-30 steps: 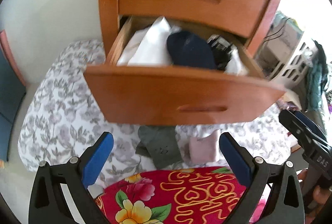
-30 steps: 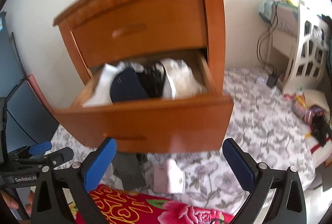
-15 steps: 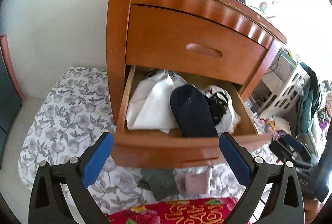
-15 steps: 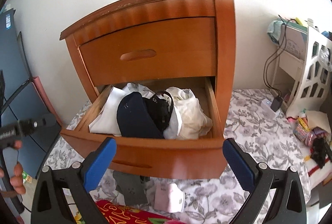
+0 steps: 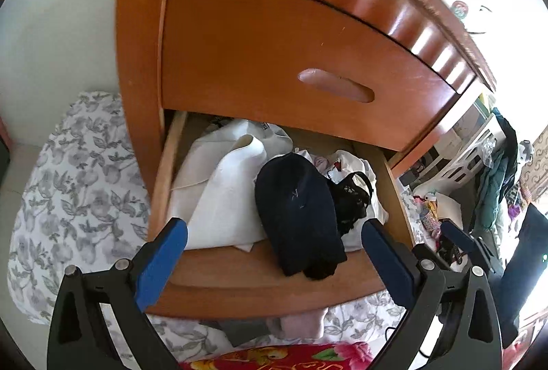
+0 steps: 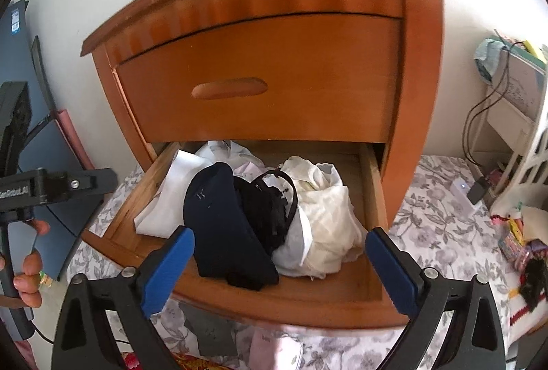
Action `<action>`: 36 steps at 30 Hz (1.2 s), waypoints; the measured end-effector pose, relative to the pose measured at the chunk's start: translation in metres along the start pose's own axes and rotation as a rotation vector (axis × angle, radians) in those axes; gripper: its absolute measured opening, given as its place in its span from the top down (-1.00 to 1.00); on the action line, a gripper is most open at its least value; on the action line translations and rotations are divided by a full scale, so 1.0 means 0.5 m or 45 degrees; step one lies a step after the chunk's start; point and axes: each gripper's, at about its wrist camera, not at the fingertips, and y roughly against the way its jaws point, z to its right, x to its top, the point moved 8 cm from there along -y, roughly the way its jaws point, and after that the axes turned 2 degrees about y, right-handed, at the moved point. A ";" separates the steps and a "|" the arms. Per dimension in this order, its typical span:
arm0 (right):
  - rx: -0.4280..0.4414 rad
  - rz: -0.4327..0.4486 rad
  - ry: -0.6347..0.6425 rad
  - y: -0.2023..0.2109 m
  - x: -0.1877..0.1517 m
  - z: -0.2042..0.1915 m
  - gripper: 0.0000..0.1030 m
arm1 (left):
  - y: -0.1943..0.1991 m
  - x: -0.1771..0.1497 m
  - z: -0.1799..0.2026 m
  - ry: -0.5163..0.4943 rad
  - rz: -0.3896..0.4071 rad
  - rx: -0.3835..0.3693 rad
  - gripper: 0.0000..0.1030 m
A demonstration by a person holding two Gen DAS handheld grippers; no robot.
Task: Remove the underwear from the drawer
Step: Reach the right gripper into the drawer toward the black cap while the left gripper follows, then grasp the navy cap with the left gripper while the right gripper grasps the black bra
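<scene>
Two grippers, left (image 5: pixel 274 253) and right (image 6: pixel 279 260), both spread wide, empty. I judge right nearer: black underwear (image 6: pixel 270 216) dead ahead in drawer (image 6: pixel 371 195), lying lengthwise away from me.

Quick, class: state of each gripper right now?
Left gripper: open, holding nothing, above the drawer.
Right gripper: open, holding nothing, above the same drawer.

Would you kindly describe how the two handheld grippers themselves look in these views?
Both the left gripper and right gripper have black, triangulated skeletal frames with silver bolts, ending in flat blue fingers. Seen from the right wrist view, the left gripper's black body carries white lettering, too blurred to read.
</scene>
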 end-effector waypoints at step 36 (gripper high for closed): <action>0.091 -0.253 0.047 -0.185 0.015 -0.001 0.78 | -0.218 0.001 0.011 0.205 -0.298 -0.031 -0.96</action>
